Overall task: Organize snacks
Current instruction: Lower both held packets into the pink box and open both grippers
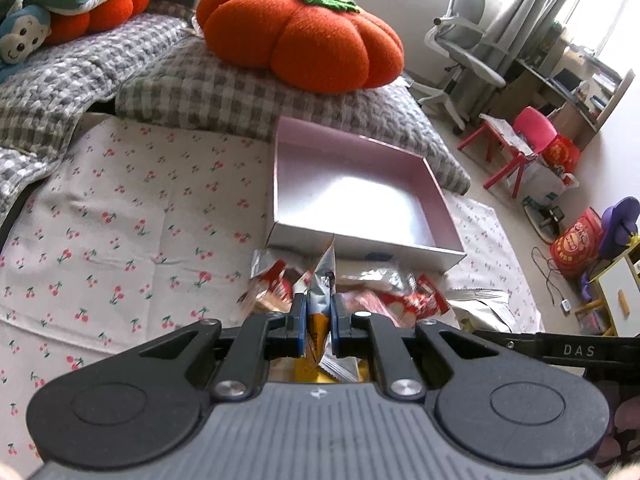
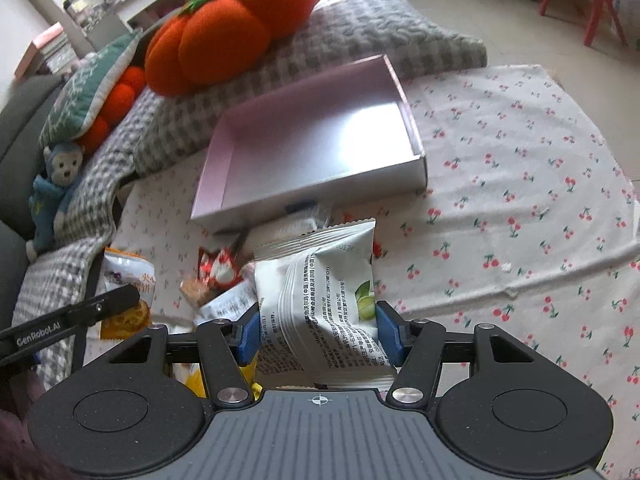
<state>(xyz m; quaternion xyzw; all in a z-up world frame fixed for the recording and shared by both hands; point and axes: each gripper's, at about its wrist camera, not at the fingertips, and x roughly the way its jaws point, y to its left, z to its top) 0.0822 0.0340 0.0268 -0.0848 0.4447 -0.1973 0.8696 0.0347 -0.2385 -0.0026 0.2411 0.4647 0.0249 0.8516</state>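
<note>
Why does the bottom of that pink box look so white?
Left wrist view: window daylight glares off the glossy floor of the pink box; the room's edges bend from the fisheye lens. Right wrist view: the same glare, and the loose snacks look slightly blurred.

Pale floor (image 1: 492, 168) under daylight from a curtained window (image 1: 592, 4); a grey office chair (image 1: 464, 40), a red child's table (image 1: 500, 140) and a cluttered desk (image 1: 568, 76) stand beyond

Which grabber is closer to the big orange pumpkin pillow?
Hard to say, they look about level. The left gripper, clamped on a silver-orange packet, and the right gripper, clamped on a white packet, both sit before the pink box, pumpkin pillow beyond it.
</note>
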